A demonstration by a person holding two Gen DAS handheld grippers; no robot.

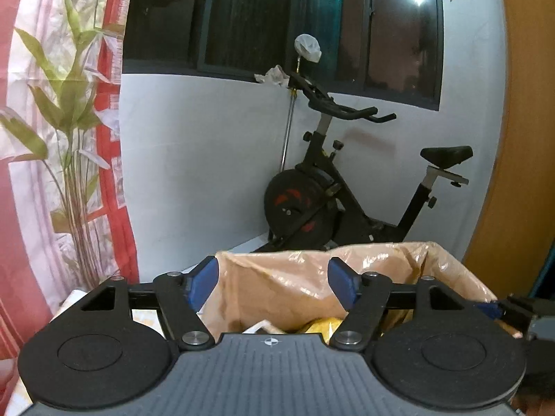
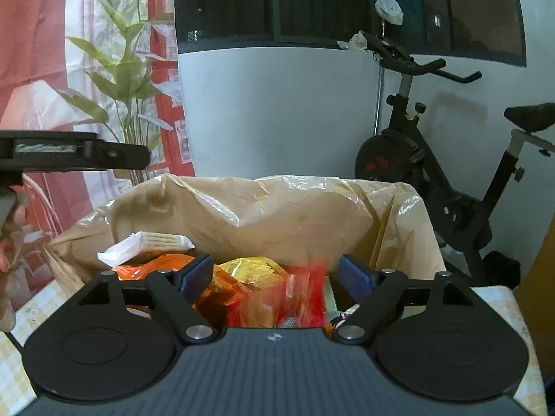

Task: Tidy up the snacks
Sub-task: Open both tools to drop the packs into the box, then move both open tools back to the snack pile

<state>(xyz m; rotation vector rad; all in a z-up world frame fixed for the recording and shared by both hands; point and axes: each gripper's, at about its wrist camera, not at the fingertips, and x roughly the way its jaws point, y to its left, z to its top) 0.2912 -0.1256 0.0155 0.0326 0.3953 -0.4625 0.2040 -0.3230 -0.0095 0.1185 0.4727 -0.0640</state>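
Note:
A box lined with a beige plastic bag (image 2: 277, 208) holds several snack packets: orange (image 2: 156, 267), yellow (image 2: 253, 267) and a white wrapper (image 2: 145, 242). My right gripper (image 2: 275, 275) hovers open over the box. A blurred red packet (image 2: 305, 294) lies below and between its blue pads (image 2: 196, 274), which do not touch it. My left gripper (image 1: 273, 280) is open with nothing between its fingers, at the bag's (image 1: 295, 287) near left side. Yellow packets (image 1: 322, 324) show just past it. Part of the left gripper (image 2: 69, 154) and a hand (image 2: 10, 235) appear at the right wrist view's left edge.
An exercise bike (image 1: 347, 190) stands behind the box against a pale wall under a dark window (image 1: 260, 17). A curtain with a printed plant (image 1: 62, 121) hangs at left, and a wooden panel (image 1: 520, 138) at right. The box rests on a yellow checked tablecloth (image 2: 499, 308).

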